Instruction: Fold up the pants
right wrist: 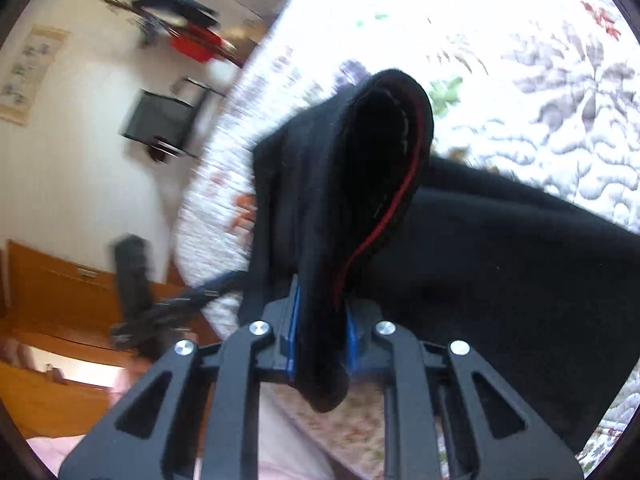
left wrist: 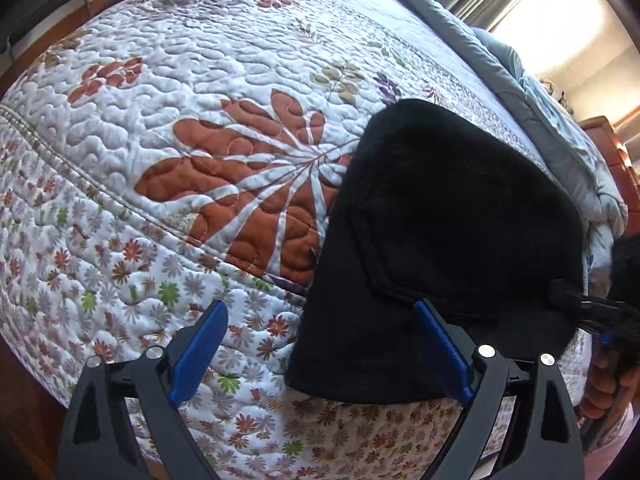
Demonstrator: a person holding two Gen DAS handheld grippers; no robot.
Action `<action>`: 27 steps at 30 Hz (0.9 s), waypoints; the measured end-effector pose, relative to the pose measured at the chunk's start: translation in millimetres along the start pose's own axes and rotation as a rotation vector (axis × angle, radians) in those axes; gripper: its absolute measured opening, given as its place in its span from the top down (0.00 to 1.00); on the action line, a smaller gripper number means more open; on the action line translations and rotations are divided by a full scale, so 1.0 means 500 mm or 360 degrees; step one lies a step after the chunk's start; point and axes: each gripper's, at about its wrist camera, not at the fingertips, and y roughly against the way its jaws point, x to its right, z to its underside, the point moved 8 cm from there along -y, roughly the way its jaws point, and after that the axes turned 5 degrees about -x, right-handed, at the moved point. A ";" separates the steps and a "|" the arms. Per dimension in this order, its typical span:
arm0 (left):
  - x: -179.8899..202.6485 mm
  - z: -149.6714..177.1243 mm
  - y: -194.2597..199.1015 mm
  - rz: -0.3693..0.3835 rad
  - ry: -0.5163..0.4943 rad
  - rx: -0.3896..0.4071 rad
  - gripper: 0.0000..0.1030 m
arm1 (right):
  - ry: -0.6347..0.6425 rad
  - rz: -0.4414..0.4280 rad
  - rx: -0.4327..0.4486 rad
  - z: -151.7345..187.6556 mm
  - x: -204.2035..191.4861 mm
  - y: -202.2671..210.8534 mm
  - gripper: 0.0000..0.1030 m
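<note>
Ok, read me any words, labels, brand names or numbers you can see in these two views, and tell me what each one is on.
No text can be read in either view.
Wall scroll, right wrist view: dark marks that look like characters, too blurred to read.
Black pants: no label or brand showing.
Quilted bedspread: leaf and flower prints only, no words.

Right fingertips point(right wrist: 298, 320) buried under black pants point(right wrist: 352, 184). Room left of fingers motion-blurred. Quilt point(right wrist: 500, 20) beyond fingers blown out. Hand point(left wrist: 604, 384) cut by frame edge.
</note>
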 end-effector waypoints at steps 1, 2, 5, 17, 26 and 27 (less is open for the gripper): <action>0.007 -0.002 0.004 0.0013 -0.0003 0.0008 0.09 | 0.0025 0.0018 0.0028 0.001 -0.010 0.023 0.84; 0.009 -0.004 0.007 0.0022 -0.0011 0.0012 0.09 | 0.0044 0.0033 0.0046 0.003 -0.017 0.041 0.84; 0.022 -0.005 0.014 0.0037 -0.0043 0.0021 0.09 | 0.0057 0.0046 0.0091 0.011 -0.019 0.092 0.84; 0.136 0.010 -0.034 0.0071 -0.0238 -0.0081 0.09 | -0.0209 0.0233 0.0268 0.092 0.154 0.250 0.84; 0.182 0.023 -0.088 0.0050 -0.0319 -0.0191 0.09 | -0.0369 0.0375 0.0120 0.154 0.307 0.154 0.80; 0.187 0.016 -0.088 0.0053 -0.0324 -0.0185 0.09 | -0.0358 0.0371 0.0113 0.154 0.305 0.155 0.78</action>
